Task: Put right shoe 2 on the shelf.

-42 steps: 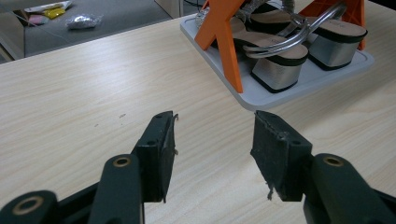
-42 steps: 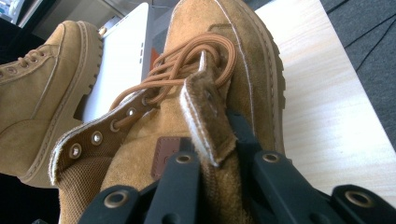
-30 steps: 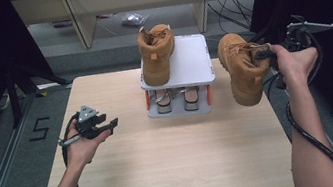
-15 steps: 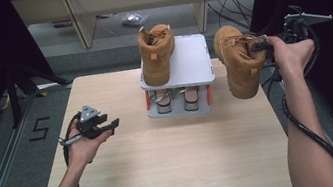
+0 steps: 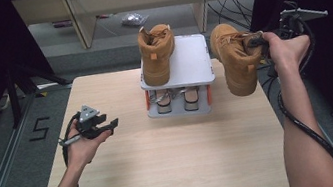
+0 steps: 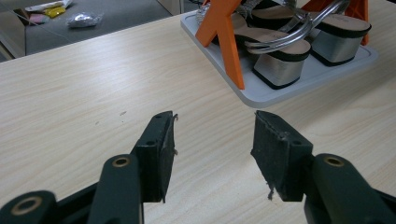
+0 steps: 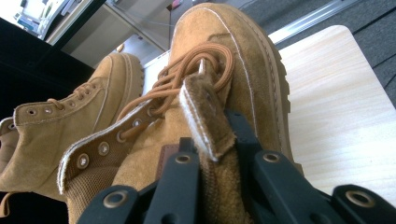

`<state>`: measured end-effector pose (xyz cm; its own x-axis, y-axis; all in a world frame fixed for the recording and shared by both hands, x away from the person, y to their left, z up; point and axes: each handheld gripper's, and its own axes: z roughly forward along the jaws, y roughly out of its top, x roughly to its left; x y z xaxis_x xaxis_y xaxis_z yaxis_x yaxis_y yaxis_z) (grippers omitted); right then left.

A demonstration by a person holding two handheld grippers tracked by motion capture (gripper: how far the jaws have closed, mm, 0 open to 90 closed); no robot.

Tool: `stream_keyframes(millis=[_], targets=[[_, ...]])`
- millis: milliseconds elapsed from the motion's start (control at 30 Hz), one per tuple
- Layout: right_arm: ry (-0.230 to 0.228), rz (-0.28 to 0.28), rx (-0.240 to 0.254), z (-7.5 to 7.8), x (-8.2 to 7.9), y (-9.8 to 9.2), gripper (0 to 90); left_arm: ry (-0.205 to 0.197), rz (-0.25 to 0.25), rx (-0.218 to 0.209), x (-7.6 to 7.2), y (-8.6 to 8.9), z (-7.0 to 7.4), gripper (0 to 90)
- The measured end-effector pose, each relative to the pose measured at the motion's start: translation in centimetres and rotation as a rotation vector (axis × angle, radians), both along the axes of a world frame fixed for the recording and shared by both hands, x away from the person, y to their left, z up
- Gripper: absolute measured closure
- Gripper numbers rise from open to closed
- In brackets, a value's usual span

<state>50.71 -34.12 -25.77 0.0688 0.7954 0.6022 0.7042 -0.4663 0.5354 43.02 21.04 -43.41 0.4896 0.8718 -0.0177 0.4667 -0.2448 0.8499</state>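
Right gripper [image 5: 256, 39] clamped on collar/tongue of tan boot [image 5: 233, 57]; jaws either side of suede upper in right gripper view, tongue and laces [image 7: 187, 79] sticking up between them; boot held in air, toe hanging down, just beside right edge of white shoe rack [image 5: 192, 64], over right rear part of table [image 5: 165, 159]; right hand [image 5: 286, 46] wrapped round gripper body, cable looping down along forearm.

Left gripper [image 5: 104, 127] open, nothing between pads [image 6: 161, 149]; held low over left part of table, well apart from rack; jaws pointing toward rack's lower tier.

Second tan boot [image 5: 156, 54] upright on left of rack's top shelf, toe toward the person; pair of heeled sandals [image 5: 175, 99] on lower tier, orange supports [image 6: 224, 37] beside them.
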Motion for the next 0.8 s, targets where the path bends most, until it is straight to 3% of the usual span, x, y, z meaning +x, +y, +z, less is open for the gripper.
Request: stream_keyframes(millis=[233, 333, 367, 400, 567, 633, 667, 767, 800], targets=[[0.029, 0.004, 0.012, 0.4, 0.4, 0.5, 84.7, 0.005, -0.007, 0.024, 0.0, 0.3, 0.1, 48.1], [0.008, 0.000, 0.013, 0.4, 0.4, 0.5, 84.7, 0.008, -0.005, 0.027, 0.0, 0.5, 0.1, 48.2], [-0.017, -0.001, -0.014, 0.4, 0.5, 0.3, 84.7, 0.007, -0.007, 0.026, 0.0, 0.5, 0.1, 48.2], [0.006, -0.010, 0.016, 0.6, 0.5, 0.5, 84.7, 0.006, -0.005, 0.022, 0.0, 0.5, 0.0, 48.2], [-0.016, -0.011, 0.022, 1.3, 0.7, 0.7, 84.6, -0.001, 0.002, 0.001, 0.0, 0.3, -0.1, 48.3], [-0.028, -0.011, 0.008, 1.3, 0.9, 0.8, 84.6, 0.004, -0.005, 0.021, 0.0, 0.3, 0.0, 48.3], [-0.012, -0.019, 0.039, 1.5, 0.9, 1.1, 84.6, 0.006, -0.010, 0.028, -0.1, 0.3, 0.0, 48.3], [-0.026, -0.012, 0.023, 1.6, 1.2, 1.4, 84.6, 0.005, -0.009, 0.027, 0.0, 0.3, 0.0, 48.3], [-0.022, -0.011, 0.037, 1.7, 1.3, 1.7, 84.6, -0.001, 0.000, 0.006, 0.0, 0.2, 0.0, 48.3]])
